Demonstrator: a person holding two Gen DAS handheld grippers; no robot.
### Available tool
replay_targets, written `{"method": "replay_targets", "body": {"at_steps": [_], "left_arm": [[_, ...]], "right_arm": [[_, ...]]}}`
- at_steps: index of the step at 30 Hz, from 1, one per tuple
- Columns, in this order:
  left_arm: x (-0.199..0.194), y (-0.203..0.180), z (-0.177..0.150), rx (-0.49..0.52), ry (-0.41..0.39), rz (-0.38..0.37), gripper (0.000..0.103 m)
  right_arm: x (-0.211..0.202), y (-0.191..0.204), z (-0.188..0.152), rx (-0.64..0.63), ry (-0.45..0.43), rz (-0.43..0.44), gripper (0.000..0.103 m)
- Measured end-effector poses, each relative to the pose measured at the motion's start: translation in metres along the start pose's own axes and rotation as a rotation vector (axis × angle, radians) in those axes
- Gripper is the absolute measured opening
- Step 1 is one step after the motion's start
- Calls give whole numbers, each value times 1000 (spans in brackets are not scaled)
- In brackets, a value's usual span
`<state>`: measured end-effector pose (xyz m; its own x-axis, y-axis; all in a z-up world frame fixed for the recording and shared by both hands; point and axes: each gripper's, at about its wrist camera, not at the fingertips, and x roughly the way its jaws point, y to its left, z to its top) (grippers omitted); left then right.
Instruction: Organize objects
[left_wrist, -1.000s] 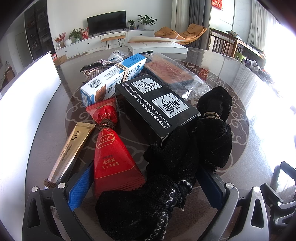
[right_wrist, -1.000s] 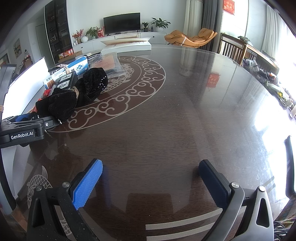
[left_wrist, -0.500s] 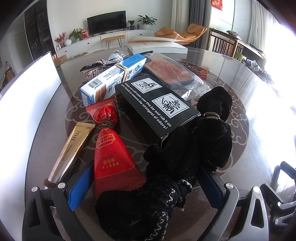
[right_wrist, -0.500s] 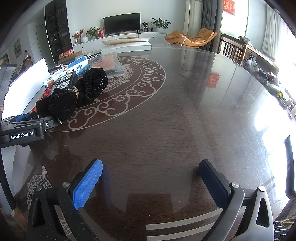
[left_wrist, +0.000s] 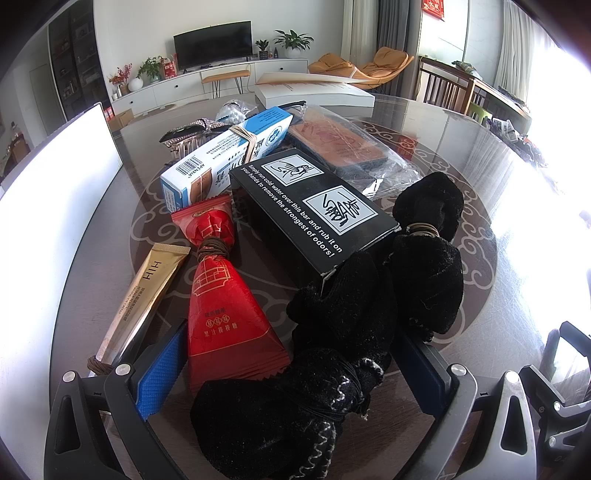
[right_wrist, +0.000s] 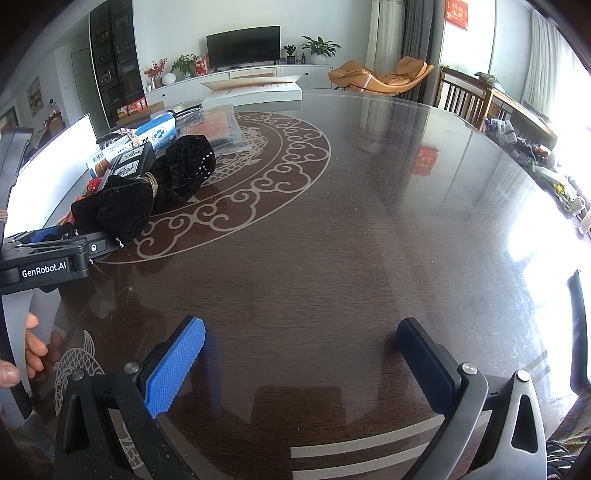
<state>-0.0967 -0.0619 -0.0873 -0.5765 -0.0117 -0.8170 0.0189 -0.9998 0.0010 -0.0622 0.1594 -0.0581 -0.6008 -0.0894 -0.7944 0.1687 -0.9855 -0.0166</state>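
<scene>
The left claw stands with its blue pads wide apart over a crowded patch of the dark glass-topped counter, gripping nothing. Between its fingers lie the near end of a red wrapped packet tied with brown cord and a black velvet pouch with silver stitching. A second black velvet pouch, bound with tan cord, lies just beside the right finger. A gold tube lies left of the red packet, toward the counter's left edge. Behind them sits a black box with white lettering, then a blue and white carton banded with rubber bands, and a plastic-wrapped brown item. The right claw hovers with fingers apart over a bare stretch of the counter, well apart from the pile, holding nothing.
</scene>
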Motion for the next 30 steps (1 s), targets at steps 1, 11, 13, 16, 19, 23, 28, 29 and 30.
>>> {"method": "replay_targets", "body": {"at_steps": [1, 11, 13, 16, 19, 23, 28, 29, 30], "left_arm": [[0, 0, 1, 16, 27, -12, 103], [-57, 21, -33, -15, 22, -96, 103], [-69, 27, -37, -8, 18, -85, 103], [-79, 42, -44, -30, 41, -112, 103], [-84, 57, -54, -48, 37, -102, 103], [-87, 61, -56, -8, 18, -67, 103], [-79, 62, -22, -29, -19, -58, 103], [-74, 65, -12, -52, -21, -47, 103], [-67, 69, -1, -76, -16, -43, 103]], "right_arm": [[0, 0, 0, 0, 0, 0, 103], [0, 0, 0, 0, -1, 0, 103], [0, 0, 0, -1, -1, 0, 103], [0, 0, 1, 0, -1, -1, 103], [0, 0, 0, 0, -1, 0, 103], [0, 0, 2, 0, -3, -1, 103], [0, 0, 1, 0, -3, 0, 103], [0, 0, 1, 0, -3, 0, 103], [0, 0, 1, 0, -3, 0, 103]]}}
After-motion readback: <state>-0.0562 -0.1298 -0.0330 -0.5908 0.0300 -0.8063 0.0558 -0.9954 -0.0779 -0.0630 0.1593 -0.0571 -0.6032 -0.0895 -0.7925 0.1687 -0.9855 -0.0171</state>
